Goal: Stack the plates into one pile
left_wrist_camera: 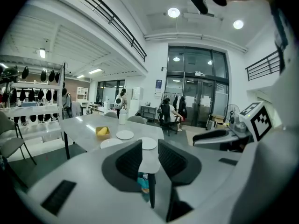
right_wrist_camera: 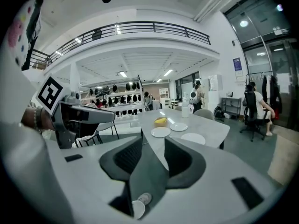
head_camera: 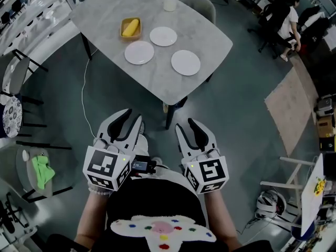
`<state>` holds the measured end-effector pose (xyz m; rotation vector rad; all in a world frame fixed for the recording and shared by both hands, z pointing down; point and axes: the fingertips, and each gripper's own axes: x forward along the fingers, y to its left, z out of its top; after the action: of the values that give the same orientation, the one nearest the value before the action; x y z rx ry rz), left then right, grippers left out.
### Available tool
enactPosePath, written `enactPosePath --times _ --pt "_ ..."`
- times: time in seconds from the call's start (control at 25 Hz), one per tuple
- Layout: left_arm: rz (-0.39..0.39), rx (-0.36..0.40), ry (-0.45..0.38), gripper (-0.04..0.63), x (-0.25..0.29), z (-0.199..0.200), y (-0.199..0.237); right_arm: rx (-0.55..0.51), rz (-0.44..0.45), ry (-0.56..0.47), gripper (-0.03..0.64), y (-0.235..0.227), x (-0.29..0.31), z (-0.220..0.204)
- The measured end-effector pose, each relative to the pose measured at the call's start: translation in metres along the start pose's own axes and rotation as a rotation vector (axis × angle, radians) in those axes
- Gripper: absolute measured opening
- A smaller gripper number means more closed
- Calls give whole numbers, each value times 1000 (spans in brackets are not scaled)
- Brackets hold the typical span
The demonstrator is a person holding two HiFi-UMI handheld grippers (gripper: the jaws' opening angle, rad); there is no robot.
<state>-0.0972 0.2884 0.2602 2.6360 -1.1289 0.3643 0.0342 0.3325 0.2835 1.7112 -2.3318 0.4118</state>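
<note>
Three plates apart on table, both tongs open & empty.
The left plate (head_camera: 139, 52), far plate (head_camera: 163, 36) & right plate (head_camera: 185, 62) lie side by side, not stacked, on the grey table (head_camera: 105, 14) by a yellow dish (head_camera: 130, 28). The left gripper (head_camera: 131, 117) & right gripper (head_camera: 185, 125) are well apart from the table, w/ jaws apart.

Left plate (head_camera: 139, 52), far plate (head_camera: 163, 36), right plate (head_camera: 185, 62): white, round, empty, flat on table (head_camera: 210, 35), apart, unstacked.
</note>
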Motion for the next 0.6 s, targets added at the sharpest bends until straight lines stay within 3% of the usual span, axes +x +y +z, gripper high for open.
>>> enactPosePath --times 0.6 --pt "-128 -14 68 104 90 28 72 23 -58 31 133 -28 104 40"
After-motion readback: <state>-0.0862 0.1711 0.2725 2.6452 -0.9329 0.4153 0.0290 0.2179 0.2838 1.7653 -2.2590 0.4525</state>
